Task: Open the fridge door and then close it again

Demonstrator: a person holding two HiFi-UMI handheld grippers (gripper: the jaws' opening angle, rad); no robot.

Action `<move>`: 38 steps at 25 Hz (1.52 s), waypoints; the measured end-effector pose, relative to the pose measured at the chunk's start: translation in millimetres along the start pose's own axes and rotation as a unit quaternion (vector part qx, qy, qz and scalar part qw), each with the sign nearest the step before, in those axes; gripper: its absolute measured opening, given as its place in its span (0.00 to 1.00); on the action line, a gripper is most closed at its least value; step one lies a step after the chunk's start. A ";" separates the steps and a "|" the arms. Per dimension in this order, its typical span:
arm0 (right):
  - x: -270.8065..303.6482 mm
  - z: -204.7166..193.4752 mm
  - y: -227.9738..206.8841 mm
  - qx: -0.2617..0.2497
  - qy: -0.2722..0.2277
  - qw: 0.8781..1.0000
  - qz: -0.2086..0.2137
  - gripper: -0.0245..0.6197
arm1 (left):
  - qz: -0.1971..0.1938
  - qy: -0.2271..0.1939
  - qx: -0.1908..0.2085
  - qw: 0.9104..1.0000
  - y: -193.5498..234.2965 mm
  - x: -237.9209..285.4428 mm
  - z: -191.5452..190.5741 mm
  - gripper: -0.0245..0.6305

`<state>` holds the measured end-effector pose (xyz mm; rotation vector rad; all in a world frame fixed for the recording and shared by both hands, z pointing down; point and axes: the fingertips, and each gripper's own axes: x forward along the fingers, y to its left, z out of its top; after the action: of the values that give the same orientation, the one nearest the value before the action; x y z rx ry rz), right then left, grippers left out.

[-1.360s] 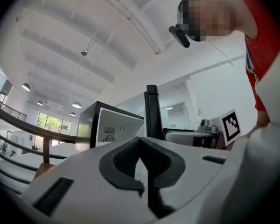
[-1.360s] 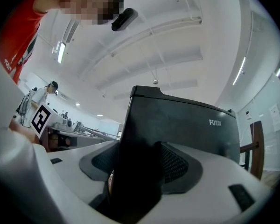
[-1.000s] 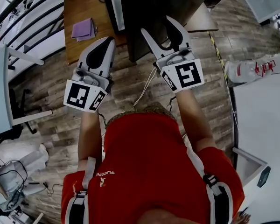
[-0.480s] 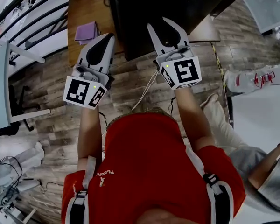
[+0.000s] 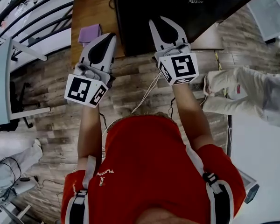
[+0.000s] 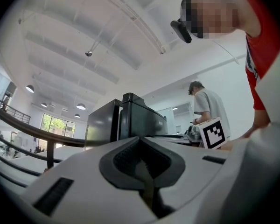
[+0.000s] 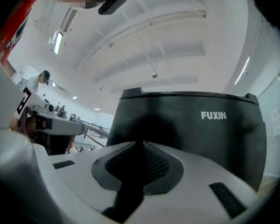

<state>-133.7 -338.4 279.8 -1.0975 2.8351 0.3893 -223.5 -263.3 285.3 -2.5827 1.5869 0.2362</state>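
We hold both bare forearms stretched forward, side by side, each claw pointing ahead and slightly upward, with its black-and-white marker cube at the near end by the wrist. The left gripper (image 5: 112, 35) (image 6: 140, 139) has its white jaws pressed fully together with nothing between them. The right gripper (image 5: 158, 18) (image 7: 142, 143) has just been closing. Its jaws now stand almost together with only a narrow dark slit left, and nothing lies between them.

The tall black fridge with white FUXIN lettering (image 5: 205, 13) (image 7: 186, 125) (image 6: 135, 120) stands straight ahead of the right claw and fills most of that gripper's view. Its front face is turned toward us and the door looks closed. We cannot tell whether the right jaw tips touch it. From the left claw the fridge is also ahead, seen from its corner. Just left of the left claw's tips lies a folded purple cloth (image 5: 89, 33) on a brown wooden table (image 5: 84, 13)
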 end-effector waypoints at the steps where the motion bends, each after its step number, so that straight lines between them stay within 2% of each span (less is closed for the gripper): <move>1: 3.0 -2.0 -1.4 0.001 0.002 1.000 -0.001 0.13 | 0.001 0.000 0.000 1.000 2.0 1.0 0.1 0.05; 12: 21.5 -12.0 -13.3 0.002 0.012 1.000 -0.013 0.08 | 0.008 -0.002 -0.003 1.000 16.5 9.5 -2.2 0.05; 20: 20.6 -9.7 -13.1 0.000 0.012 1.000 -0.003 0.08 | 0.004 -0.001 -0.007 1.000 13.4 17.0 -3.7 0.05; 26: 12.8 -2.5 -2.1 0.004 0.004 1.000 0.027 0.08 | 0.001 -0.003 -0.006 1.000 7.1 20.1 -1.8 0.05; 32: -3.9 14.4 19.4 0.013 -0.016 0.997 0.076 0.08 | 0.001 -0.003 -0.004 1.000 -3.9 22.5 2.7 0.05; 38: -22.3 25.2 38.3 0.048 -0.031 0.991 0.118 0.08 | -0.001 -0.004 -0.006 1.000 -15.9 21.9 2.4 0.05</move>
<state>-143.4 -290.0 267.1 -0.7219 2.9009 0.2934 -199.7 -274.9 279.1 -2.5903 1.5844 0.2563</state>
